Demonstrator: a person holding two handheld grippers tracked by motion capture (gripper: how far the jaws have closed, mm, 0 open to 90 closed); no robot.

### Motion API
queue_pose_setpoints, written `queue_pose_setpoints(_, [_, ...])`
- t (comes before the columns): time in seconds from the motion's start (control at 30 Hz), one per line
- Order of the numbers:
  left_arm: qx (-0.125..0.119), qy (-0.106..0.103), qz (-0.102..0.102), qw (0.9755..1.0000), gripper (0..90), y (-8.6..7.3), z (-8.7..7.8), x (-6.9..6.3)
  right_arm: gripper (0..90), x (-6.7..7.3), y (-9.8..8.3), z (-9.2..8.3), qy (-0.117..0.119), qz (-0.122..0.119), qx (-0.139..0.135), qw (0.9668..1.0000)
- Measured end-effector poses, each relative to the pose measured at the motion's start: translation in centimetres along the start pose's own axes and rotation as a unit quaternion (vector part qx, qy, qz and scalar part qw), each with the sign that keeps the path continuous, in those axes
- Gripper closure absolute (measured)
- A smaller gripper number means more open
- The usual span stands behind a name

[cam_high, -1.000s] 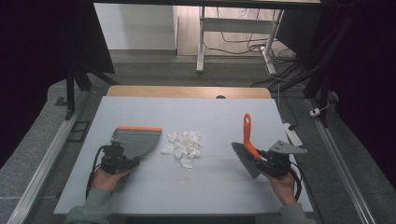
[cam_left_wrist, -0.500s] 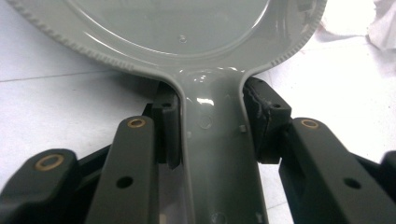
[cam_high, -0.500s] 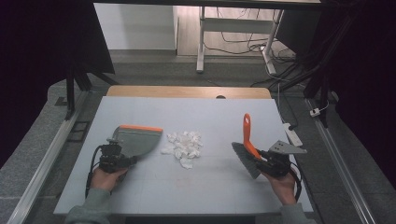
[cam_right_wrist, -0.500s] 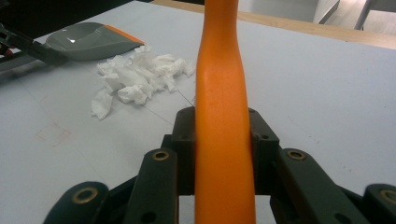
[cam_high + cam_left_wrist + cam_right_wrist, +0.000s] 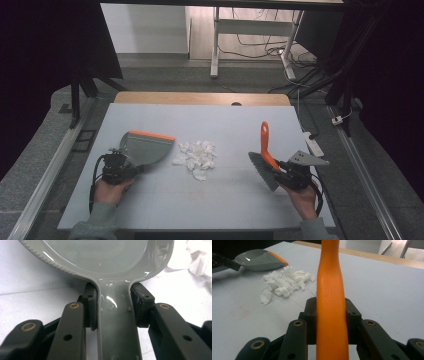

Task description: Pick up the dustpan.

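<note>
Left tool (image 5: 131,168) has just been closing and is now clamped on the grey dustpan's handle (image 5: 117,322); both pads press its sides just below where the handle flares into the pan. Gripping that near the pan likely keeps it from twisting under load.

The dustpan (image 5: 145,147) lies ahead of the left tool with its orange lip (image 5: 152,135) on the far edge, next to the pile of torn white paper scraps (image 5: 196,157). The mouth sits just beside the pile, so anything swept that way should go straight in.

Right tool (image 5: 280,170) is clamped on the hand brush (image 5: 265,155) low on its orange handle (image 5: 331,307), near the head. The handle runs up and away from the tool, and the dark bristles (image 5: 261,170) hang at the tool's near-left side, facing the pile. A low grip gives better control of the bristle edge.

The scraps lie on the light grey surface (image 5: 220,120) between the two tools, closer to the left one and well apart from the brush.

Judgement: both tools are set and the sweep hasn't started. Next call is to bring the bristles down behind the pile, on the side away from the pan.
</note>
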State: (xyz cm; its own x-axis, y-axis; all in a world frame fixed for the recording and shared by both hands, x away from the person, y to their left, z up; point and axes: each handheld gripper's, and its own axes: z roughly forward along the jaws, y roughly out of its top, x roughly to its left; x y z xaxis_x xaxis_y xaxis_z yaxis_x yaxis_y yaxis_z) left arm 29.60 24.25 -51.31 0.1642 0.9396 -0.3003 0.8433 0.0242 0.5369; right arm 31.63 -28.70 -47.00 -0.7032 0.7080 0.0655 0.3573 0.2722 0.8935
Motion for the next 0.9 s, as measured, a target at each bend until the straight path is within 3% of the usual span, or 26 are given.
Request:
queue_pose_setpoints(0.27, [-0.041,-0.006,0.016,0.999,61.3,-0.1,-1.1,0.1,70.1,0.0,0.0,-0.1,-0.001,-0.001,-0.004,1.0])
queue_pose_setpoints(0.5, [-0.068,-0.034,0.043,0.9962,61.3,-0.2,-2.3,-0.2,70.1,0.0,0.1,-0.3,0.001,0.004,-0.014,0.9999])
queue_pose_setpoints(0.63, [-0.076,-0.048,0.059,0.9942,61.3,-0.1,-2.7,-0.5,70.1,-0.1,0.1,-0.3,0.001,0.005,-0.014,0.9999])
queue_pose_setpoints(0.9, [-0.077,-0.048,0.087,0.9921,61.3,-0.1,-3.1,-0.8,70.1,-0.1,0.1,-0.3,0.0,0.005,-0.014,0.9999])
